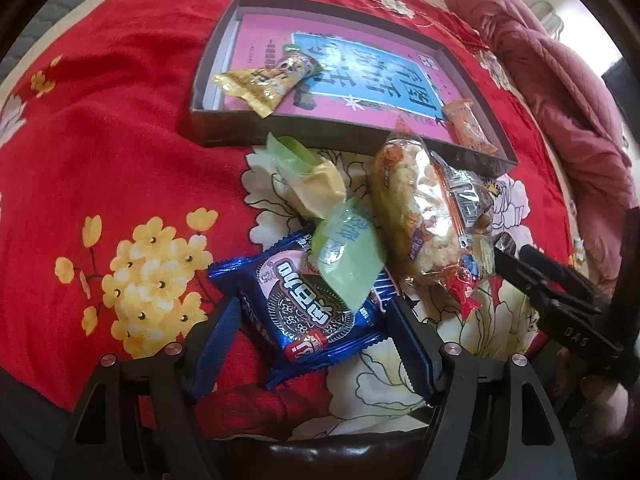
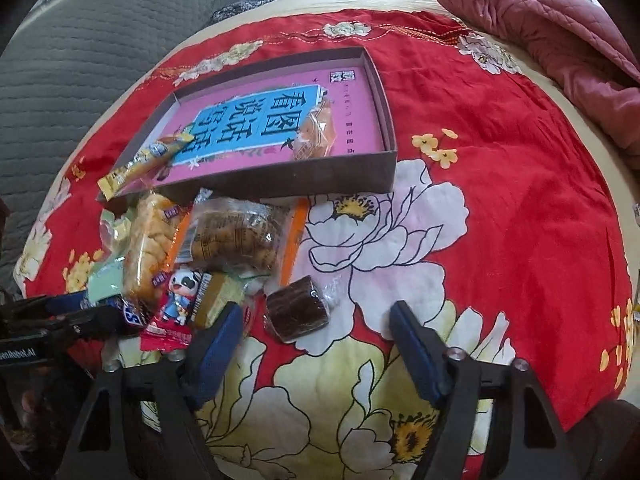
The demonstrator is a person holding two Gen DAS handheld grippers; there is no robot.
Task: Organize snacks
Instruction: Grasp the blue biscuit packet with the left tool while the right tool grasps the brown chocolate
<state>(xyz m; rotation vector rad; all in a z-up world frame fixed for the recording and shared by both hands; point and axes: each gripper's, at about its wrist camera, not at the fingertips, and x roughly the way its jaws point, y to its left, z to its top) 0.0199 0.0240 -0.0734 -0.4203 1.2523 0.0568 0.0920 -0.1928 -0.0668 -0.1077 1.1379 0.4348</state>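
Note:
A shallow dark box [image 1: 464,60] with a pink and blue printed floor lies on the red flowered cloth; it also shows in the right wrist view [image 2: 320,182]. Inside it are a yellow packet [image 1: 256,88] and an orange packet [image 1: 466,124]. A pile of snacks lies in front of it. My left gripper [image 1: 314,320] is open, its jaws on either side of a blue Oreo packet [image 1: 308,312]. A green packet [image 1: 344,256] overlaps it. My right gripper [image 2: 316,322] is open around a brown cake in clear wrap [image 2: 296,312].
A long puffed-rice bar [image 1: 412,208], a pale yellow-green wrapper [image 1: 308,176] and a red candy [image 1: 464,288] lie in the pile. A pink quilt [image 2: 540,20] is bunched at the far right. A grey cushion [image 2: 80,60] lies at the left.

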